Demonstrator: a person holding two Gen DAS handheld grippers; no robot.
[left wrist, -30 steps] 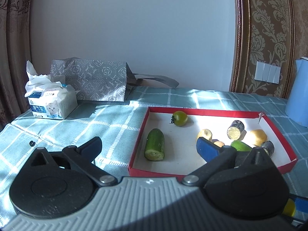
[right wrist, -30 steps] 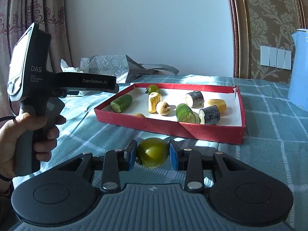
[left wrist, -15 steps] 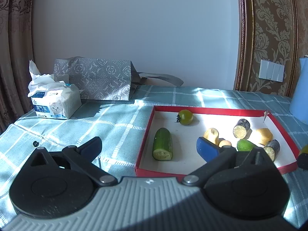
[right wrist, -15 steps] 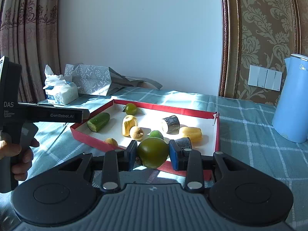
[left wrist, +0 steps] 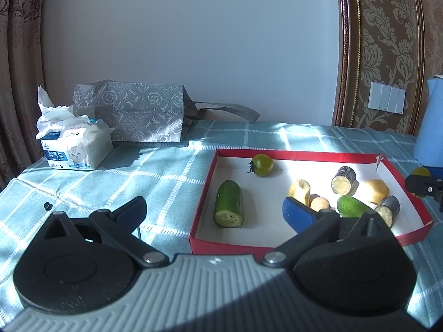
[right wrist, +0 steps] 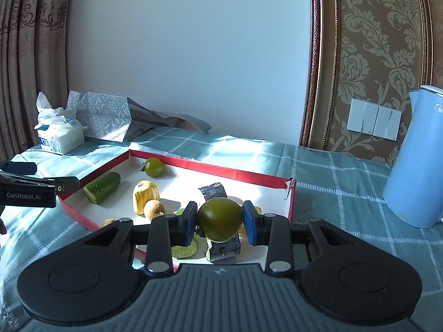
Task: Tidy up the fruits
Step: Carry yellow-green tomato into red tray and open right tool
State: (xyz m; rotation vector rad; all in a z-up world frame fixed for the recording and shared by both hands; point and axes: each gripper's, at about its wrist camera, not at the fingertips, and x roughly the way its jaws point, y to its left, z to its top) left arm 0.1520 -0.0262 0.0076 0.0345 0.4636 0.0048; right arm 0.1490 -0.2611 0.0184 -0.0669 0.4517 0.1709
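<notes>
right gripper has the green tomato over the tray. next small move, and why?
Probably lower it toward bare tray floor, then release. The right gripper is shut on the green tomato, held above the eggplant piece and cucumber slice, so dropping here could knock them.

In the right wrist view the held green tomato (right wrist: 219,218) hides most of the eggplant piece (right wrist: 224,249) behind it, while at three o'clock the blue kettle (right wrist: 418,166) is cut off by the picture's edge.

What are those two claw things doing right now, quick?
Left gripper: open, holding nothing.
Right gripper: shut on a green tomato, above the red tray.
</notes>
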